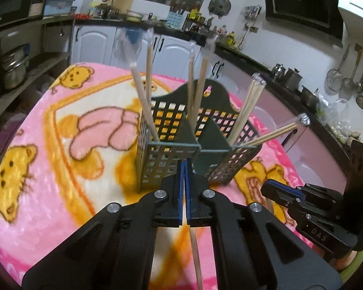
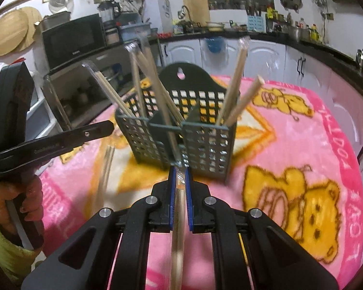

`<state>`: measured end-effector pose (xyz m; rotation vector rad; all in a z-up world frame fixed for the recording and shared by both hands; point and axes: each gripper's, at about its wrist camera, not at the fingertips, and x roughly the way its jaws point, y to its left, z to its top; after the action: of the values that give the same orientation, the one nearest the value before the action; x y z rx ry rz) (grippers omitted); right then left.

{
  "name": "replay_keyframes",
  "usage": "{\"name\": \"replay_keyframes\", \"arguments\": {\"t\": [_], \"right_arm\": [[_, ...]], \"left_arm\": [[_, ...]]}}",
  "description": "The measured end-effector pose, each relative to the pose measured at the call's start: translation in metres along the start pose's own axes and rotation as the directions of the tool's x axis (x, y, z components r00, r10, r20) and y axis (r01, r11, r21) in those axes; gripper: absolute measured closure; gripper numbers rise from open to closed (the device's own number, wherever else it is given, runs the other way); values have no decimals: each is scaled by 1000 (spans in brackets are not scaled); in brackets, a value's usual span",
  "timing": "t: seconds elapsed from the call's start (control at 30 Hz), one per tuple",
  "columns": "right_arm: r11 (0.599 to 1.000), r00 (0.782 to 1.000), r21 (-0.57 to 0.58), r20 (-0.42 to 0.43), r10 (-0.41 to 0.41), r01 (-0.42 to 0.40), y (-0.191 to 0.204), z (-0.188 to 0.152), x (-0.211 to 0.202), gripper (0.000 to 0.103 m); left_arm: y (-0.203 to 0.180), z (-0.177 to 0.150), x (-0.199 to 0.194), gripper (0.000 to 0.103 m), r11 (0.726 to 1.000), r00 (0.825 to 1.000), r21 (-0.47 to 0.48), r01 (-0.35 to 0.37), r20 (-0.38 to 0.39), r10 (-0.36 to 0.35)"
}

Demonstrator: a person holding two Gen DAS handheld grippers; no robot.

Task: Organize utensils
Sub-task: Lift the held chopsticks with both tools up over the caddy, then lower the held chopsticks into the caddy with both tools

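Note:
A dark slotted utensil basket stands upright on the pink bear blanket, and several wrapped chopstick pairs lean out of its compartments. My left gripper is just in front of the basket, its blue pads shut on a chopstick that hangs down below the jaws. The right wrist view shows that gripper from the side with the blurred stick dangling from it. My right gripper is shut on a plastic-wrapped chopstick pair, close to the basket's near wall.
The pink blanket covers the table. Open shelves with metal pots stand to the left, and a counter with kettles runs behind. A microwave sits at the back. A person's hand grips the left handle.

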<state>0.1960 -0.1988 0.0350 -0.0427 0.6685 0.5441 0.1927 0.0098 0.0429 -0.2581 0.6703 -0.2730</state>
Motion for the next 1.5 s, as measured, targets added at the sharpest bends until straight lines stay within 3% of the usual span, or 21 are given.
{"name": "replay_keyframes", "arguments": {"t": [0.8, 1.5], "right_arm": [[996, 977, -82, 209, 32, -15, 25, 58, -50, 98], [995, 909, -102, 415, 28, 16, 24, 139, -78, 99]], "left_arm": [[-31, 51, -49, 103, 993, 983, 69, 98, 150, -108], [-50, 138, -87, 103, 987, 926, 143, 80, 355, -127]]}}
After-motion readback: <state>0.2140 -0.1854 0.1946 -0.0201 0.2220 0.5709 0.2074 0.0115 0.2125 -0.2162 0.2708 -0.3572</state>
